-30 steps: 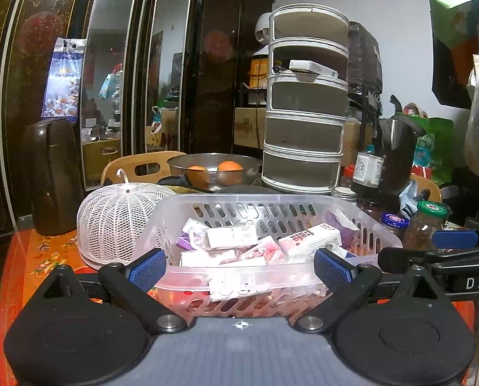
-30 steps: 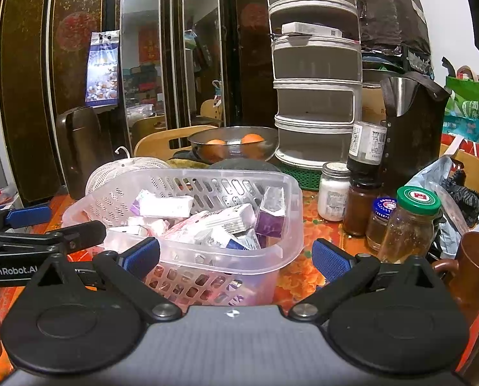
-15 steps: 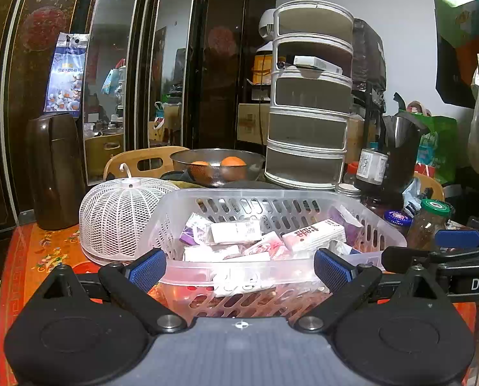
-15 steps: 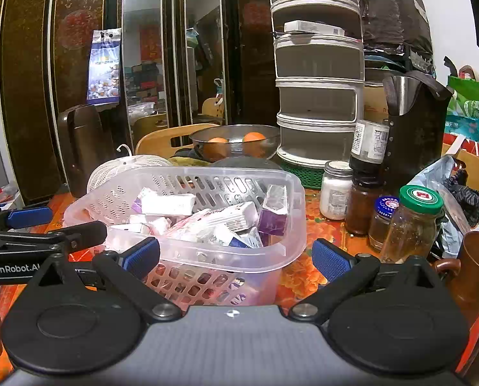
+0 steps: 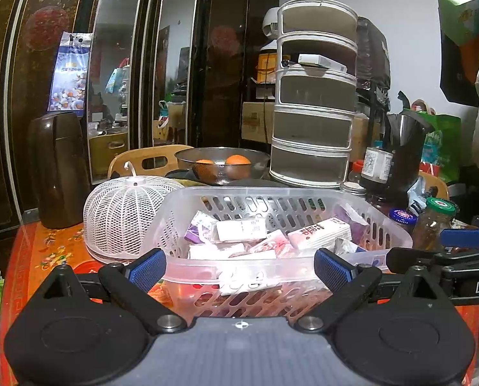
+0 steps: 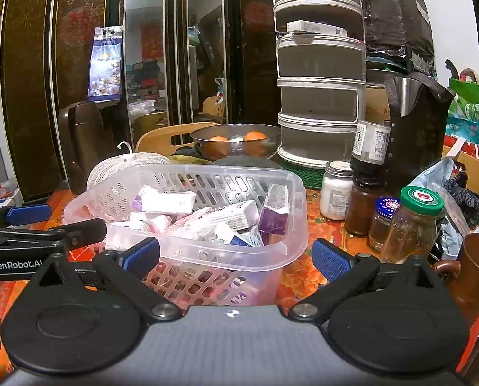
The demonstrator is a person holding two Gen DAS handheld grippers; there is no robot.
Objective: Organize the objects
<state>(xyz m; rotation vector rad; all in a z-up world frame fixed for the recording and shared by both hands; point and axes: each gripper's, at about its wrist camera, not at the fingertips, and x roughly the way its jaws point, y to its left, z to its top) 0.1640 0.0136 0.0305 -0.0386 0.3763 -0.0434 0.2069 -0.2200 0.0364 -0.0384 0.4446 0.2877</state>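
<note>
A clear slotted basket (image 5: 281, 270) filled with small boxes (image 5: 320, 233) is seen on the table (image 6: 323, 225), directly ahead of both grippers. The left gripper (image 5: 239, 265) is spread wide and pinches nothing; the right gripper (image 6: 236, 254) is likewise spread and empty. The basket's long axis runs left to right across the left view — its near rim lies just beyond the left gripper, which is judged the nearer. One basket is counted; the boxes overlap too much for an exact count. Five jars (image 6: 413, 222) are grouped just right of it.
</note>
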